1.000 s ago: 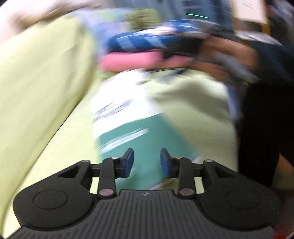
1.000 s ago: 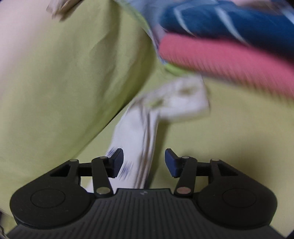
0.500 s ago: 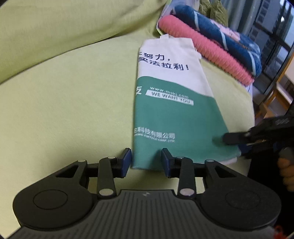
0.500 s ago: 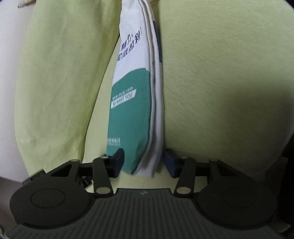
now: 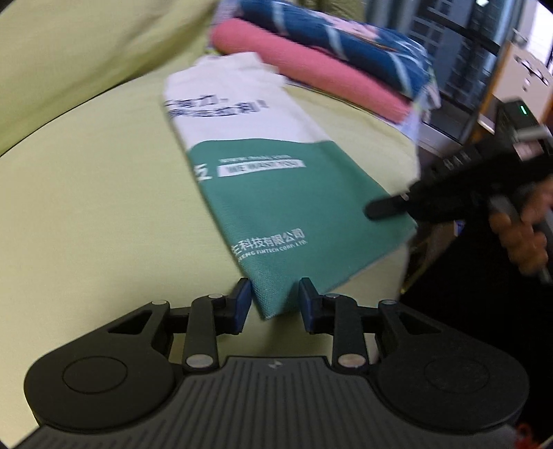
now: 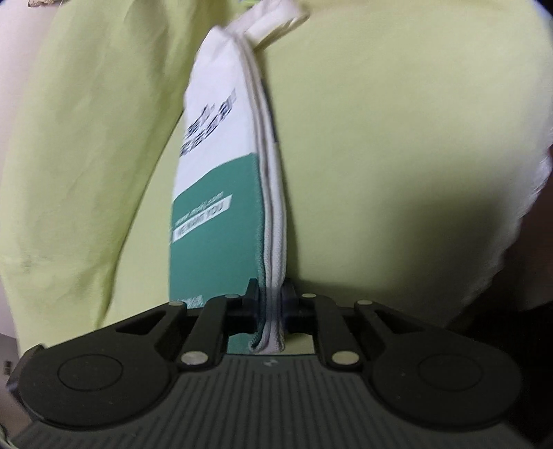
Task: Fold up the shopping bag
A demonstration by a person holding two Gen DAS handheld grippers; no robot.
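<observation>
The shopping bag (image 5: 276, 193) is a white and green cloth tote with printed text, folded into a long strip on a light green cushion (image 5: 86, 207). My left gripper (image 5: 273, 304) is open, and the bag's near green corner lies between its blue pads. My right gripper (image 6: 269, 297) is shut on the bag (image 6: 214, 224) at its layered long edge, near the green end. The right gripper also shows in the left wrist view (image 5: 390, 207), at the bag's right edge. The bag's white handle (image 6: 276, 19) lies at the far end.
Folded pink (image 5: 311, 65) and blue striped (image 5: 338, 38) towels are stacked beyond the bag's far end. The green sofa back (image 5: 86, 45) rises at the left. The cushion edge (image 5: 408, 255) drops off at the right, with a window and furniture beyond.
A second ago both views were blurred in motion. My right gripper has closed on the bag's long edge. The bag's green corner has come in between my left gripper's open pads.
</observation>
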